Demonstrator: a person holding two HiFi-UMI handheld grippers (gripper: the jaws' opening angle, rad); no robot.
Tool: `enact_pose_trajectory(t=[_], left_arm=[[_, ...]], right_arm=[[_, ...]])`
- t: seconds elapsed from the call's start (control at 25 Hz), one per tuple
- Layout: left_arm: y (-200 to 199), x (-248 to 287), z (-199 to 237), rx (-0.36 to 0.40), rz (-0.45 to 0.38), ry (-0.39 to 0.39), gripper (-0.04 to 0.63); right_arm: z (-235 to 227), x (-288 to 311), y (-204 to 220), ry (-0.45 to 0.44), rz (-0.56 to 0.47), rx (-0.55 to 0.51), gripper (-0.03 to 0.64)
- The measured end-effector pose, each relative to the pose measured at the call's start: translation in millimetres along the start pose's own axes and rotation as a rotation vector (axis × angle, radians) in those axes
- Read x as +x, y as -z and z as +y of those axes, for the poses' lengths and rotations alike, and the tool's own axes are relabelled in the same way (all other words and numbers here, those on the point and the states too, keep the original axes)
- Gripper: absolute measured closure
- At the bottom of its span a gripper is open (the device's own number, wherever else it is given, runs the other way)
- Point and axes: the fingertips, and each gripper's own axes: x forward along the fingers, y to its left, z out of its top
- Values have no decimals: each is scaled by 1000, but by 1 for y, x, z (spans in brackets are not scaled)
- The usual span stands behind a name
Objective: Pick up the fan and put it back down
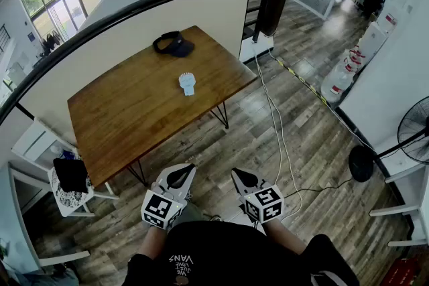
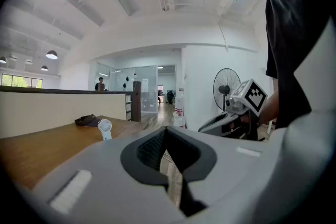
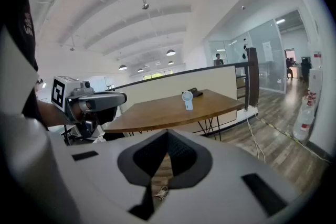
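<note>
A small white handheld fan [image 1: 187, 84] stands upright near the middle of the wooden table [image 1: 120, 117]; it also shows in the left gripper view as the fan [image 2: 105, 128] and in the right gripper view as the fan [image 3: 187, 99]. My left gripper [image 1: 184, 171] and right gripper [image 1: 238, 175] hang side by side over the floor, well short of the table's near edge. Both are shut with nothing between the jaws. The right gripper [image 2: 223, 120] appears in the left gripper view, and the left gripper [image 3: 113, 98] in the right one.
A dark cap [image 1: 173, 43] lies at the table's far end, behind the fan. A white chair [image 1: 70, 191] with a dark cloth stands by the near left corner. Cables [image 1: 278, 130] run across the floor at right, past a pedestal fan [image 1: 412, 134]. A low partition wall [image 1: 201, 10] backs the table.
</note>
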Motion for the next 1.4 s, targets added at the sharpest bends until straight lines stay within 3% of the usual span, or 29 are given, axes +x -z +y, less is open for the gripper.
enact_pose_trajectory(t=[0.2, 0.48, 0.6, 0.68, 0.76, 1.4], left_arm=[[2, 5, -1, -21, 8, -9, 584], [9, 19, 19, -79, 24, -34, 575], [11, 35, 29, -102, 48, -13, 414], [11, 46, 39, -109, 54, -5, 414], [9, 58, 54, -117, 53, -6, 413], [8, 151, 201, -168, 83, -27, 342]], right_arm=[[-8, -1, -6, 1, -23, 8, 606], [-10, 14, -13, -107, -66, 63, 604], [-19, 26, -17, -115, -66, 75, 596], [-27, 35, -22, -111, -62, 88, 538], [-37, 47, -30, -104, -55, 92, 476], [-122, 175, -104, -74, -45, 111, 437]])
